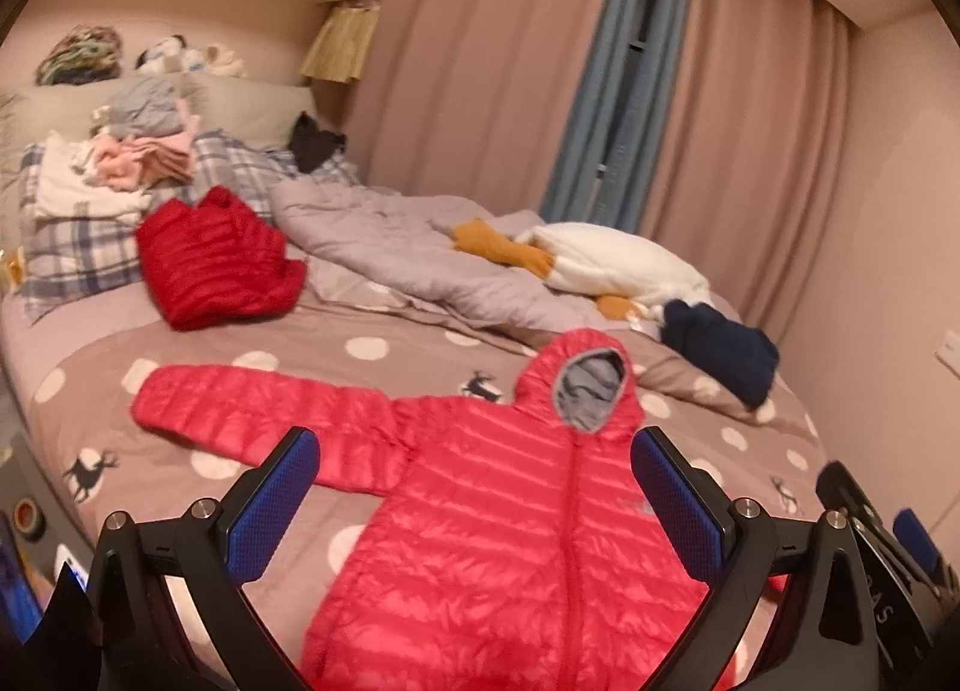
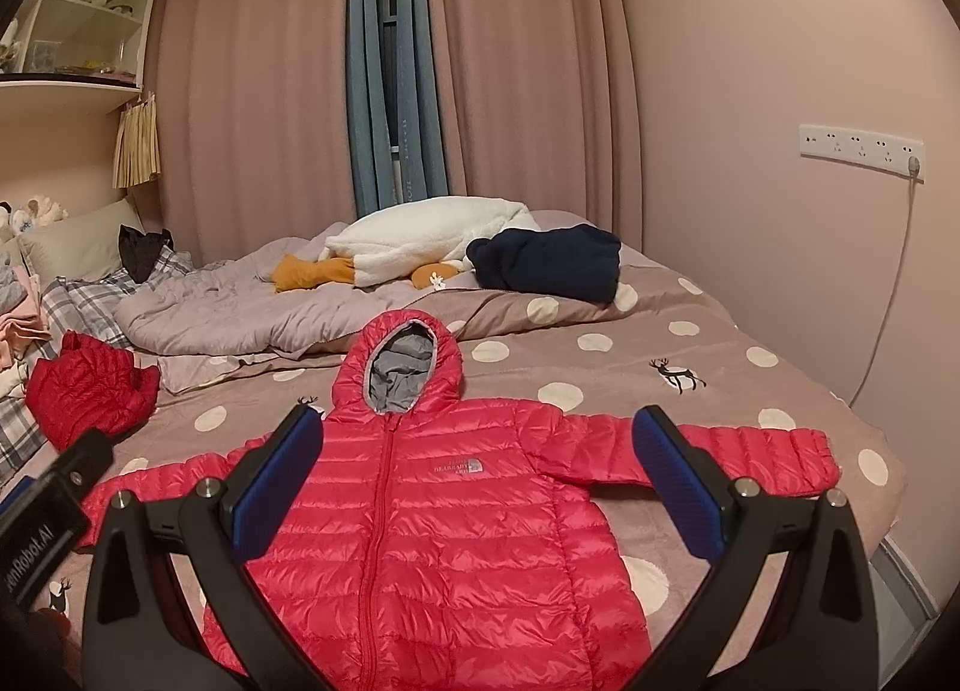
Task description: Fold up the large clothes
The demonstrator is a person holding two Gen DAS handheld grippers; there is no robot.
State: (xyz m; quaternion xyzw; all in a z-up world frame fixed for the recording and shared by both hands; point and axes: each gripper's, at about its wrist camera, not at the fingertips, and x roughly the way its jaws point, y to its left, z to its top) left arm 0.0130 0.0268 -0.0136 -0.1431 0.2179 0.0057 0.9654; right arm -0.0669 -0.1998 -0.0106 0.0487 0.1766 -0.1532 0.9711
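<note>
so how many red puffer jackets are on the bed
2. A hooded jacket lies spread flat, zipped, sleeves out, at the bed's near edge. A darker red folded jacket sits farther up, beside the plaid bedding. The clothes pile near the pillows could hide others.

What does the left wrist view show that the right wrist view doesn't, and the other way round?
Only the left wrist view: the stack of folded clothes on the plaid pillow, and the jacket's full left sleeve.
Only the right wrist view: the wall socket strip with its cord, and the jacket's right sleeve.
Both: the red hooded jacket lying flat and zipped, the folded red jacket, the navy garment, and open jaws holding nothing.
</note>
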